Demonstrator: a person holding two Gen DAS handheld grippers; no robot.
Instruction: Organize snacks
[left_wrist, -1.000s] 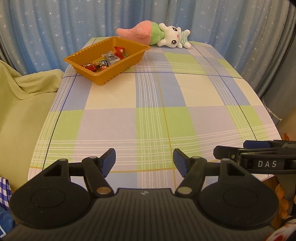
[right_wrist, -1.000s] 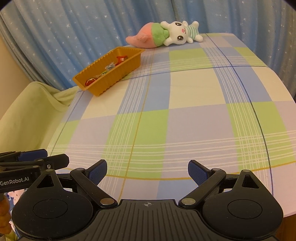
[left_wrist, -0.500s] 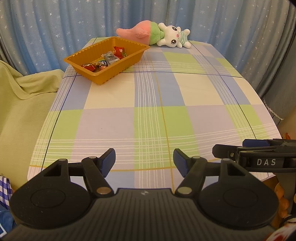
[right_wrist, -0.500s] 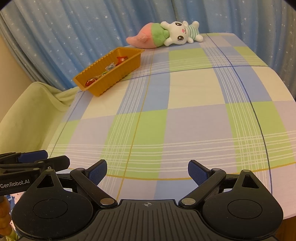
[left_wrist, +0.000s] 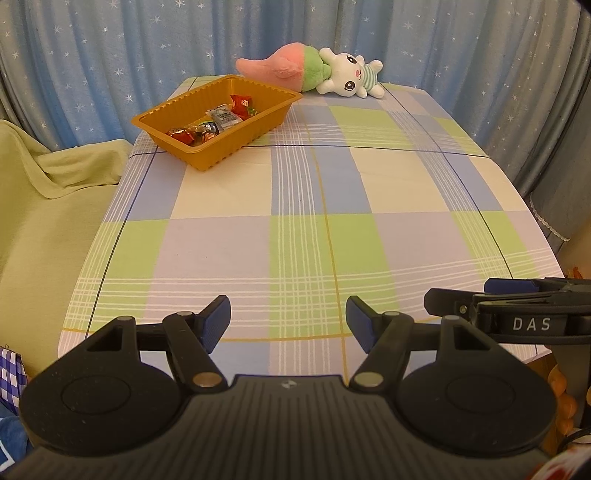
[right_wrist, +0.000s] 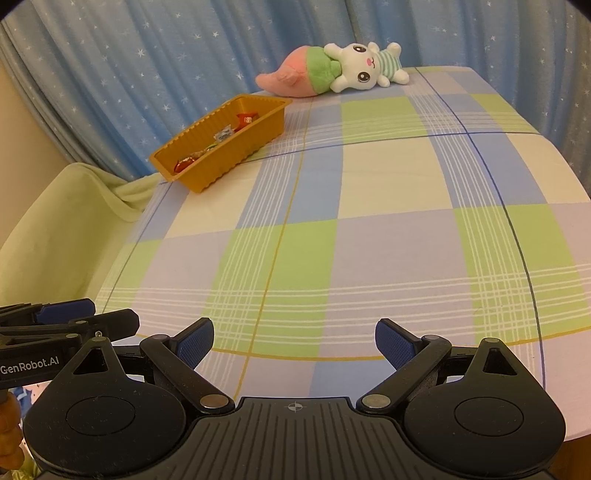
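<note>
An orange tray (left_wrist: 258, 127) stands at the far left of the checked table (left_wrist: 314, 221) and holds several wrapped snacks (left_wrist: 221, 118). It also shows in the right wrist view (right_wrist: 236, 155) with the snacks (right_wrist: 221, 134) inside. My left gripper (left_wrist: 288, 321) is open and empty over the table's near edge. My right gripper (right_wrist: 294, 341) is open and empty, also at the near edge. Each gripper shows at the side of the other's view, the right one (left_wrist: 517, 306) and the left one (right_wrist: 74, 325).
A plush rabbit with a pink tail (left_wrist: 317, 72) lies at the table's far edge, beside the tray; it also shows in the right wrist view (right_wrist: 332, 70). Blue starred curtains (left_wrist: 110, 55) hang behind. A green-covered seat (left_wrist: 48, 206) stands left of the table.
Both grippers have drawn back very slightly from the table and stay open. Nothing on the table has moved.
</note>
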